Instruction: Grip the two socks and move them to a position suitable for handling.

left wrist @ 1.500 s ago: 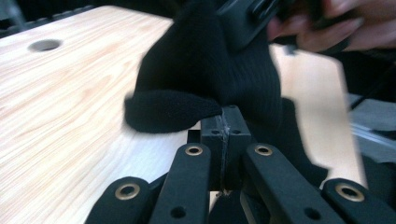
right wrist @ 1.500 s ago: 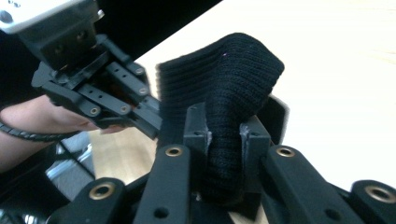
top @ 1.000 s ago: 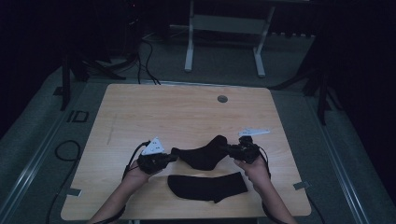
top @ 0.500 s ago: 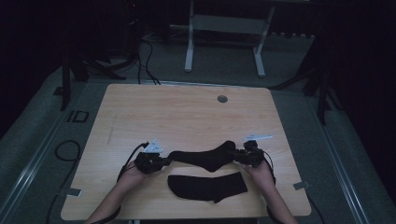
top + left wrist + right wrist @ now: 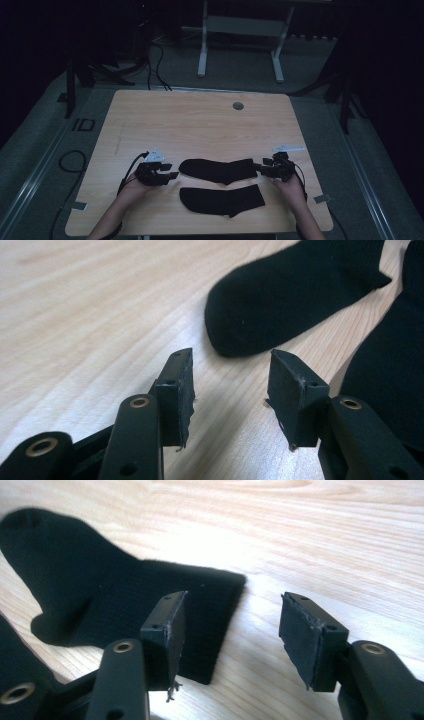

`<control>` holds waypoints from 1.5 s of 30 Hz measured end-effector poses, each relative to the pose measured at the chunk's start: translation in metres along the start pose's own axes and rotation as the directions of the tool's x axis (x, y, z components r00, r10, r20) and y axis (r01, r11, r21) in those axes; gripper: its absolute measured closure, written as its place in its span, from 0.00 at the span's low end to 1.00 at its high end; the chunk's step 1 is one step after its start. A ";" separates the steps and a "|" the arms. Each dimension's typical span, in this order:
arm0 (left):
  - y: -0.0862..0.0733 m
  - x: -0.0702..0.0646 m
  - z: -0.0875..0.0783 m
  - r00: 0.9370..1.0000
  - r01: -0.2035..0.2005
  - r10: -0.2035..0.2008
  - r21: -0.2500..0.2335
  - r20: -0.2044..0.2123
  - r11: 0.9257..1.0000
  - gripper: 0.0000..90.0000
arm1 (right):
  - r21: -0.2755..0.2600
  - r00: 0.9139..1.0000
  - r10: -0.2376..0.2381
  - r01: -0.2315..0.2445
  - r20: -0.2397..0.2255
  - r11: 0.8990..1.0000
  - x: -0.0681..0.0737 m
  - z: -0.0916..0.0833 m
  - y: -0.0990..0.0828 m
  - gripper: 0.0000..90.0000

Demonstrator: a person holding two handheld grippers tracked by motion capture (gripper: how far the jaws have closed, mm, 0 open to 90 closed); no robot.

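Two black socks lie flat on the wooden table point(image 5: 200, 125), side by side. The farther sock point(image 5: 217, 170) stretches between my two grippers; the nearer sock point(image 5: 222, 200) lies just in front of it. My left gripper point(image 5: 172, 171) sits at the farther sock's toe point(image 5: 280, 300). Its jaws point(image 5: 231, 360) have just been opening and stand open, with bare wood between them. My right gripper point(image 5: 257, 167) is at that sock's cuff point(image 5: 125, 600). Its jaws point(image 5: 232, 600) have also just been opening and are open, with the cuff's corner lying on the table by the left pad, not pressed.
A round grommet point(image 5: 238, 106) sits near the table's far edge. Beyond the table stands a white-legged frame point(image 5: 240, 45), and cables point(image 5: 70, 160) lie on the floor at the left. Bare wood spreads over the far half of the table.
The farther sock was held up and pulled straight between both shut grippers. Both have now let go, and it lies flat on the table with the grippers low at its two ends.
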State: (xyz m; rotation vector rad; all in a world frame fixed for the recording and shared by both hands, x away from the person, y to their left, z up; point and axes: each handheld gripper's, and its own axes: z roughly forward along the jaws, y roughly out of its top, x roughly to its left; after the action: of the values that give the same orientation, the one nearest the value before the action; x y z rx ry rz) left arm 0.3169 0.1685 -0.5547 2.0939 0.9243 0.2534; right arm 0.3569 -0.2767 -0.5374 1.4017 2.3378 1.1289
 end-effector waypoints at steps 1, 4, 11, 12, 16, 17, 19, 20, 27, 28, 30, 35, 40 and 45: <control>0.002 -0.001 -0.002 1.000 -0.003 0.003 -0.025 -0.002 1.000 0.60 | -0.001 1.000 0.000 0.000 0.000 1.000 -0.001 -0.002 0.000 0.55; 0.009 -0.005 -0.001 1.000 -0.024 0.023 -0.061 -0.018 0.998 0.73 | -0.007 1.000 -0.022 0.022 -0.018 1.000 0.005 -0.004 0.003 0.64; 0.032 -0.020 0.023 0.997 -0.076 0.076 -0.040 -0.008 0.996 0.99 | 0.009 0.992 -0.125 0.126 -0.025 0.992 0.031 0.007 0.007 1.00; 0.033 -0.020 0.029 0.997 -0.079 0.079 -0.023 -0.009 0.997 0.99 | 0.012 0.991 -0.131 0.132 -0.026 0.991 0.032 0.009 0.007 1.00; 0.029 -0.017 0.045 0.998 -0.058 0.059 0.032 -0.035 0.998 0.99 | 0.050 0.989 -0.151 0.151 -0.012 0.987 0.032 0.023 0.006 1.00; 0.029 -0.017 0.045 0.998 -0.058 0.059 0.032 -0.035 0.998 0.99 | 0.050 0.989 -0.151 0.151 -0.012 0.987 0.032 0.023 0.006 1.00; 0.026 -0.013 0.050 0.999 -0.031 0.033 0.057 -0.037 0.998 0.99 | 0.075 0.987 -0.160 0.158 0.016 0.985 0.027 0.030 0.004 1.00; 0.025 -0.011 0.050 0.999 -0.021 0.022 0.051 -0.028 0.998 0.99 | 0.081 0.988 -0.155 0.152 0.023 0.985 0.022 0.033 0.004 1.00; 0.024 -0.016 0.050 1.000 -0.013 0.014 0.059 -0.007 0.998 0.99 | 0.079 0.987 -0.149 0.145 0.057 0.986 0.013 0.034 0.008 1.00; 0.024 -0.017 0.050 1.000 -0.017 0.017 0.057 0.000 0.998 0.99 | 0.073 0.988 -0.139 0.135 0.065 0.988 0.010 0.034 0.009 1.00; 0.024 -0.017 0.051 1.000 -0.021 0.021 0.055 0.004 0.998 0.99 | 0.071 0.990 -0.123 0.119 0.067 0.990 0.007 0.033 0.009 0.99; 0.026 -0.015 0.053 1.000 -0.009 0.008 0.050 0.009 0.999 0.99 | 0.069 0.991 -0.116 0.111 0.066 0.991 0.005 0.033 0.009 0.99; 0.028 -0.010 0.056 1.000 0.005 -0.005 0.043 0.005 0.999 0.99 | 0.063 0.992 -0.108 0.104 0.062 0.993 0.003 0.033 0.009 0.97; 0.030 -0.009 0.057 1.000 0.010 -0.010 0.046 0.005 0.999 0.99 | 0.057 0.991 -0.110 0.106 0.074 0.993 0.005 0.034 0.009 0.97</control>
State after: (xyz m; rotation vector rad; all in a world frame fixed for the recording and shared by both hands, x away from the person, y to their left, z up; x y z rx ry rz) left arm 0.3526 0.1165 -0.5681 2.1308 0.9457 0.2238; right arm 0.3777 -0.2529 -0.5538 1.2938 2.3743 0.9729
